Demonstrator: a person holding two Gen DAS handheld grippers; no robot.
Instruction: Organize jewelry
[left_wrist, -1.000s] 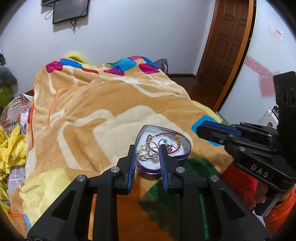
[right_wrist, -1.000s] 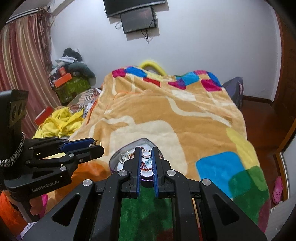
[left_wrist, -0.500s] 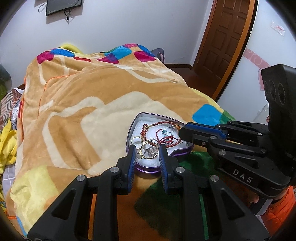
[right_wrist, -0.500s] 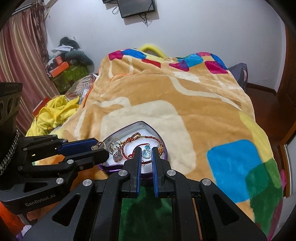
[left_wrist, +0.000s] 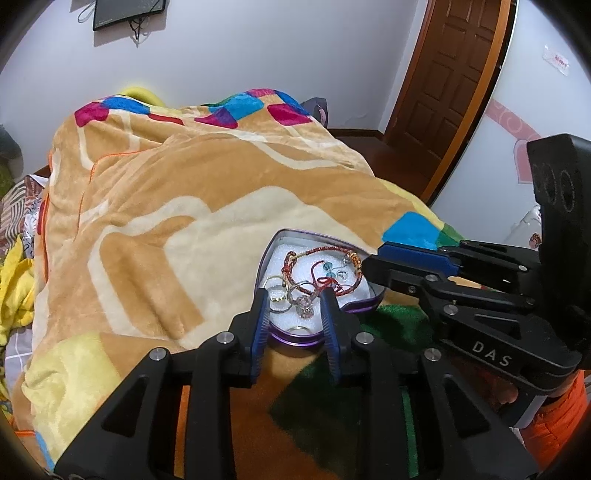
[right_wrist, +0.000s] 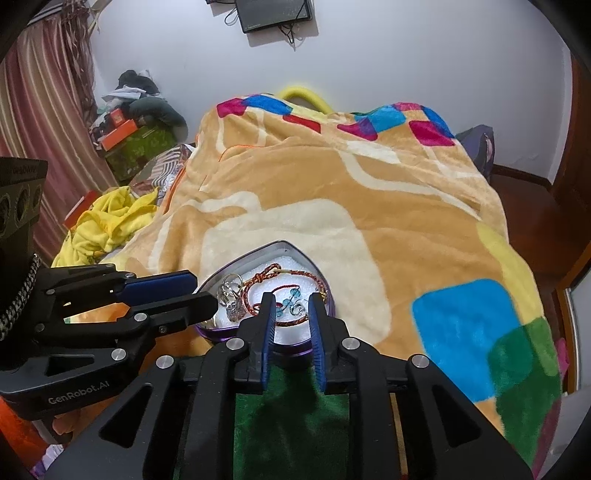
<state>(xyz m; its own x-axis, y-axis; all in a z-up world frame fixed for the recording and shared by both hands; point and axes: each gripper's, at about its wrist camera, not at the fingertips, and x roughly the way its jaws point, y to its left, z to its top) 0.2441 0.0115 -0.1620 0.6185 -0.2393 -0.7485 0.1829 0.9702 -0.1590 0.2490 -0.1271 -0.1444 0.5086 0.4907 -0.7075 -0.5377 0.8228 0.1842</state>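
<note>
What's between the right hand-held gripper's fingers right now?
Right wrist view: the right hand-held gripper, jaws opening, frames the blue bead earrings and part of the red cord bracelet, all lying loose in the heart-shaped tin. Neither is pinched.

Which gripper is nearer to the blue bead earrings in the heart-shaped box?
Right. The right gripper, jaws opening, frames the blue bead earrings. The left gripper, also opening, is over the rings beside them.

A big orange blanket (right_wrist: 369, 192) lies past the jaws. Yellow cloth (right_wrist: 107, 225) sits left; a brown door (left_wrist: 454, 74) stands far right.
</note>
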